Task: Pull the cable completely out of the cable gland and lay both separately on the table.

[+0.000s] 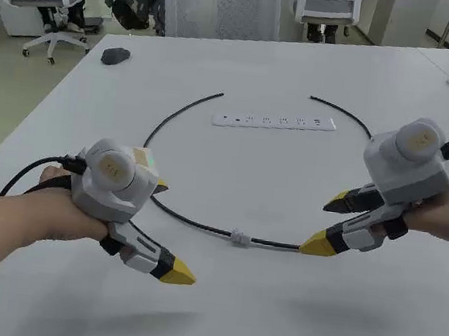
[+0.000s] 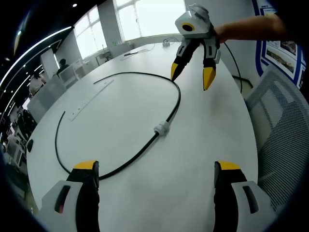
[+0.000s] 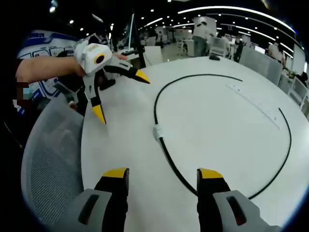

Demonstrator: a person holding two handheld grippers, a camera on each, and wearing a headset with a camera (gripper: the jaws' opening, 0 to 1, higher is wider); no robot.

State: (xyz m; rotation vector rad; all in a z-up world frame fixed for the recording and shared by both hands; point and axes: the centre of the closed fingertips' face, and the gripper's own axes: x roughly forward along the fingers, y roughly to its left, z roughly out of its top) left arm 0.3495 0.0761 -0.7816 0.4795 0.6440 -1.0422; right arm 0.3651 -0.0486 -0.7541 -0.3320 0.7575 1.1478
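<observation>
- On the white table (image 1: 272, 319), the black cable (image 1: 273, 243) lies in a wide, open loop.
- The cable gland (image 1: 239, 238) sits threaded on the cable at the loop's 6 o'clock in the head view. Cable runs out of both its ends, so the two aren't separated.
- Left gripper (image 1: 171, 229) is at the gland's 9 o'clock, jaws spread wide with nothing clamped.
- Right gripper (image 1: 321, 225) is at the gland's 3 o'clock, jaws spread wide and also holding nothing. Its lower tip is just beside the cable; can't tell if they touch.
- A power strip (image 1: 274, 122) lies at the gland's 12 o'clock, well apart from it.
- A mouse (image 1: 115, 56) is at 11 o'clock, near the table edge.
</observation>
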